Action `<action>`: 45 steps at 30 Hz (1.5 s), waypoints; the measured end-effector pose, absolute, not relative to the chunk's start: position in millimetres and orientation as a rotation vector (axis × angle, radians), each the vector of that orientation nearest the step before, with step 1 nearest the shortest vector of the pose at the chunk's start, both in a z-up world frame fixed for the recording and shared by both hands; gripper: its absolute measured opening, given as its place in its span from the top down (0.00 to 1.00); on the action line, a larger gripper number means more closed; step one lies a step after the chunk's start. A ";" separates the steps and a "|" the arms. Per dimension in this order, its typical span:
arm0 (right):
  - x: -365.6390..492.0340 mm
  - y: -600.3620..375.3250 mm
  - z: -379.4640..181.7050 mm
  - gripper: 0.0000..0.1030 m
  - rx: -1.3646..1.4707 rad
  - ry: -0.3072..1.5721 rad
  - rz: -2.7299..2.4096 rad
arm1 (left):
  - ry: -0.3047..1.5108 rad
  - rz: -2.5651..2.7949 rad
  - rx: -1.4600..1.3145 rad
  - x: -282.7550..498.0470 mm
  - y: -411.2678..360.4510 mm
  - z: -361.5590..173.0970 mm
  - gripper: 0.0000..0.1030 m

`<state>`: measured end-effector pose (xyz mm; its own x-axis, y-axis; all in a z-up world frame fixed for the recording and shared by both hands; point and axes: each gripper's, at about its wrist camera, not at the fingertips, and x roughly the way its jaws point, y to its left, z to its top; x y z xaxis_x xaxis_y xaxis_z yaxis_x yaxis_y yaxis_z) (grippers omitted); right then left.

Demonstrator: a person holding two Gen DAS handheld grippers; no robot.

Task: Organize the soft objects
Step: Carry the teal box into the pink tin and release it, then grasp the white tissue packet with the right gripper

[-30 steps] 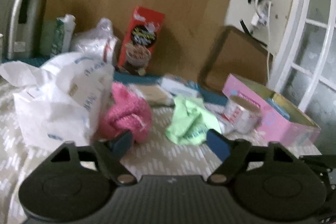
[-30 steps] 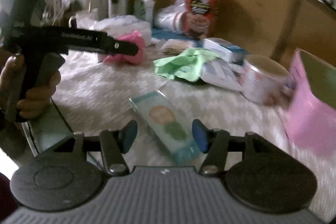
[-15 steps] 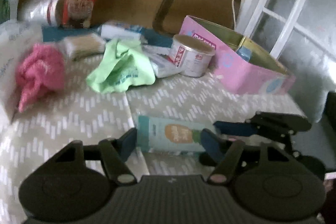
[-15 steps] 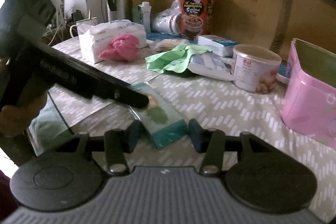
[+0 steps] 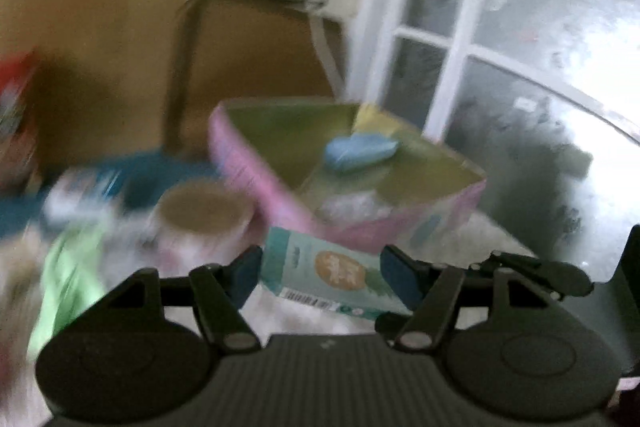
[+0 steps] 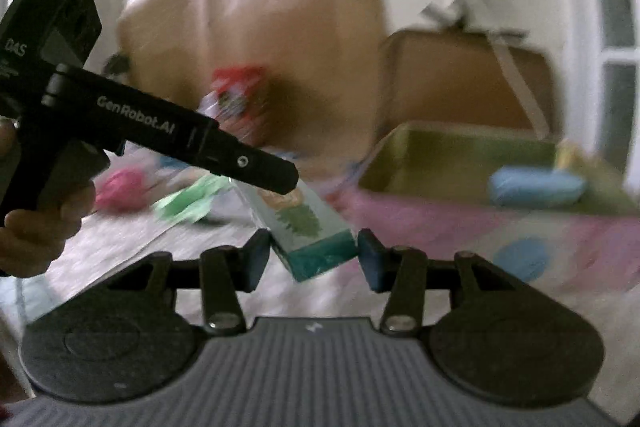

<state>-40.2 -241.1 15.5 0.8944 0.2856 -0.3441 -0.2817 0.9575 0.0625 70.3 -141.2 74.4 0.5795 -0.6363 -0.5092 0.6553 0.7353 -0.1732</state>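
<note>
A teal tissue pack is held off the table between both grippers. My left gripper is shut on its two ends. My right gripper is shut on its near end. The pack hangs just in front of the pink box, which holds a blue soft thing. The box shows in the right wrist view too, with the blue thing inside. A green cloth and a pink knit thing lie on the table to the left. Both views are blurred.
A round tin stands left of the pink box. A red carton stands at the back by a brown board. A brown tray leans behind the box. A white-framed glass door is at the right.
Both grippers have closed on the teal pack, lifted it from the table and carried it right toward the pink box. The views have swung right.
</note>
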 end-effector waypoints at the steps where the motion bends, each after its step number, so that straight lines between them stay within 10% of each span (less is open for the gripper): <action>1: -38.8 -250.3 21.6 0.50 0.001 0.332 0.264 | 0.566 -0.764 0.053 75.2 -155.6 77.9 0.37; 15: 30.0 -331.2 19.1 0.50 -0.029 0.305 -0.030 | 0.625 -0.676 0.078 130.1 -233.1 54.0 0.37; 32: -9.3 -299.5 24.3 0.50 0.241 0.236 0.057 | 0.637 -0.443 0.018 50.3 -36.7 12.1 0.36; 45: 81.3 -166.3 5.9 0.50 0.269 0.598 0.377 | 0.625 -0.268 -0.220 60.6 62.6 -6.6 0.36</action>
<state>81.3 -166.3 5.9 0.7616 0.4187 -0.4947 -0.2654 0.8978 0.3514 60.6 62.6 -6.6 0.7787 -0.3111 -0.5448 0.1797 0.9426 -0.2815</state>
